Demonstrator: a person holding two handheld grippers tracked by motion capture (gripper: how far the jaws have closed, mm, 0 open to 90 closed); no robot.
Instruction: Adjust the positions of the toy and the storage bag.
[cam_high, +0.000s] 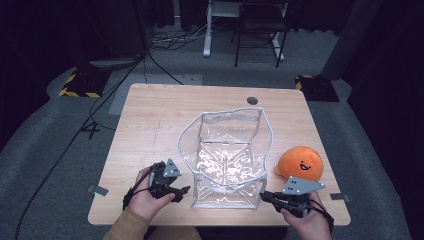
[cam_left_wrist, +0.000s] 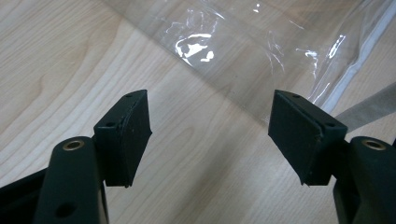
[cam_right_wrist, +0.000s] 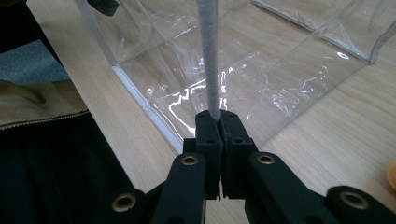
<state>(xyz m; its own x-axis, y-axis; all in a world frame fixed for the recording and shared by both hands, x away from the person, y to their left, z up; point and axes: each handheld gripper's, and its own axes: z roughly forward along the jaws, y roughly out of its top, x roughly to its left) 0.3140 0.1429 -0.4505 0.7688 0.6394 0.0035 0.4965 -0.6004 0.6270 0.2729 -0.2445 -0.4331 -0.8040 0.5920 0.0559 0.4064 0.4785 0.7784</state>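
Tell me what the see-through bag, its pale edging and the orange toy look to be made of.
Bag: clear soft plastic, probably vinyl; glossy, with creases and glare, the tabletop visible through it.
Edging: pale grey woven-looking tape, matte with a fine texture; the right claw pinches it.
Orange toy: plush fabric, soft and matt, rounded, with a stitched-looking face.

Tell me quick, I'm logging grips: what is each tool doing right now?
Left tool: open, holding nothing, beside the clear bag.
Right tool: shut on the bag's grey rim.

The orange plush toy (cam_right_wrist: 392, 175) is cut off by the right gripper view's edge.
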